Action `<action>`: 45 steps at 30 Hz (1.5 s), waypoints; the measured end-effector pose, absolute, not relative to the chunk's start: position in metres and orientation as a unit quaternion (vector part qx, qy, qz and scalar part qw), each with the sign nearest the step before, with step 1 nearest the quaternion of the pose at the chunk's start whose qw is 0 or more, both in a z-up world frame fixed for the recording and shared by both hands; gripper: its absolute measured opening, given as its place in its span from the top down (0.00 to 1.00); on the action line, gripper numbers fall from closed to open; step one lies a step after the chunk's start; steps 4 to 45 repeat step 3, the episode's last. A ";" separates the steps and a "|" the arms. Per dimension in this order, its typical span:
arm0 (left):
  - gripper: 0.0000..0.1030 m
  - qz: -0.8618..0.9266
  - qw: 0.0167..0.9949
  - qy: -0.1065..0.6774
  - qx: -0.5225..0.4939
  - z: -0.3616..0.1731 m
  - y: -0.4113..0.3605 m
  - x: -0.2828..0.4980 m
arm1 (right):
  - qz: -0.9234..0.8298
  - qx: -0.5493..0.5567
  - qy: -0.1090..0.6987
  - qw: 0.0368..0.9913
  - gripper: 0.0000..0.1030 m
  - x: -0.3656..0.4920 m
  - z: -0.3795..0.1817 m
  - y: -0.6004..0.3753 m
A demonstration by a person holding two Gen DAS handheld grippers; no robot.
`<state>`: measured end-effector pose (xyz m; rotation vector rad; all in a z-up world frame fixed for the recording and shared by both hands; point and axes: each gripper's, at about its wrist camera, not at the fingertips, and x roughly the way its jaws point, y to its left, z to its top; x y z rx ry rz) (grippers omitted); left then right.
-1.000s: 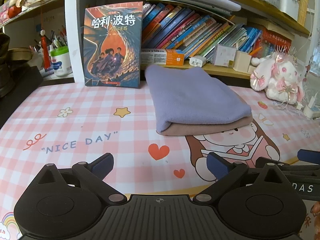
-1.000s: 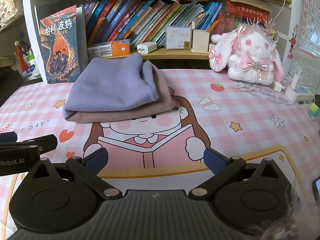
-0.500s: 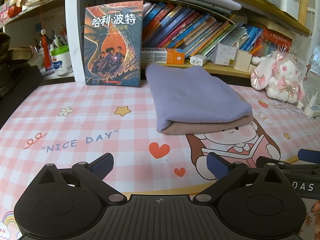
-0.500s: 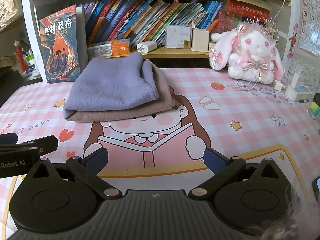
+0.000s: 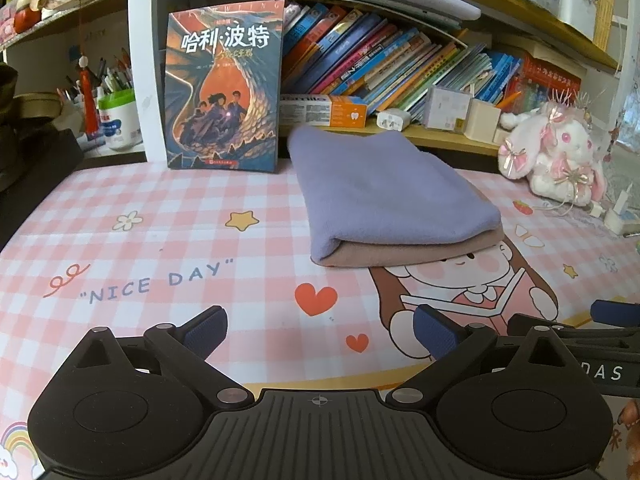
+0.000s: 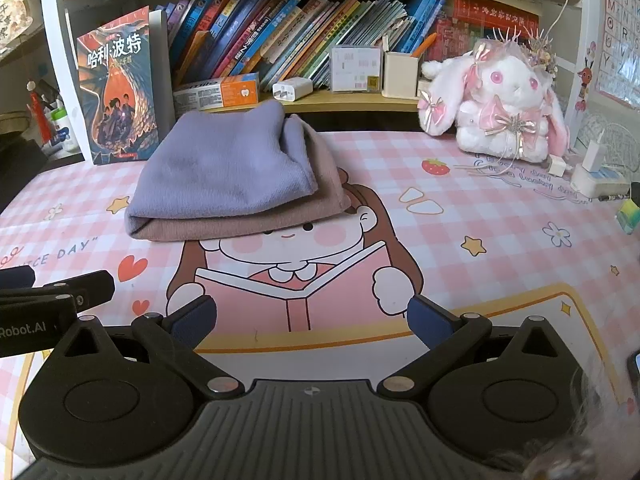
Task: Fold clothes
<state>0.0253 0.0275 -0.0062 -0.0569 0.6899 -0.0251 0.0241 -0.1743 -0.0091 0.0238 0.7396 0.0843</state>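
Observation:
A folded garment, lilac on top and dusty pink beneath, lies on the pink checked desk mat, near the bookshelf. From the right wrist view the same lilac and pink bundle sits left of centre. My left gripper hovers low near the mat's front edge, open and holding nothing, well short of the garment. My right gripper is beside it to the right, also open and holding nothing. Each gripper's body shows at the edge of the other's view.
A large book stands upright left of the garment. Slanted books and small boxes fill the shelf behind. A white plush rabbit sits back right, with a charger and cables beside it. Pen pots stand far left.
Both grippers stay open and nearly still. The left wrist view has shifted very slightly, so the garment sits a touch lower in the frame.

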 end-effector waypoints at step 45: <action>0.02 -0.013 0.941 0.336 -0.029 -0.006 0.027 0.025 | 0.042 0.012 0.363 0.931 0.00 0.024 -0.010 -0.174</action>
